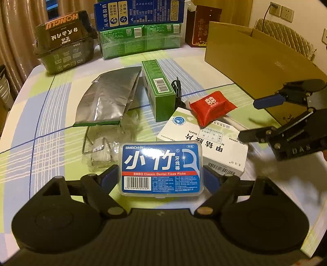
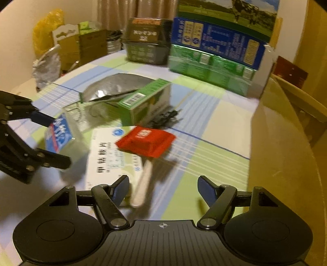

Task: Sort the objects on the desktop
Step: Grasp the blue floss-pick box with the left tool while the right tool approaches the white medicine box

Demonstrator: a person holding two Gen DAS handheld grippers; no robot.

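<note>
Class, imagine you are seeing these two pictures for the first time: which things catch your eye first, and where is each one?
The blue dental floss box stands out first, sitting between the left gripper fingers at the near edge of the checked tablecloth. Just beyond it, a bright red packet lies partly on a white medicine box. To the right stands a big open cardboard box, with the right gripper open over the table.

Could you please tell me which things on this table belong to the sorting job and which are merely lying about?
For sorting:
- dental floss box, between the left tool's fingers
- white medicine box
- red packet
- green carton
- silver foil bag
- probably the open cardboard box, to receive them

Lying about:
- blue milk carton
- HONGLU box
- wall sockets
</note>
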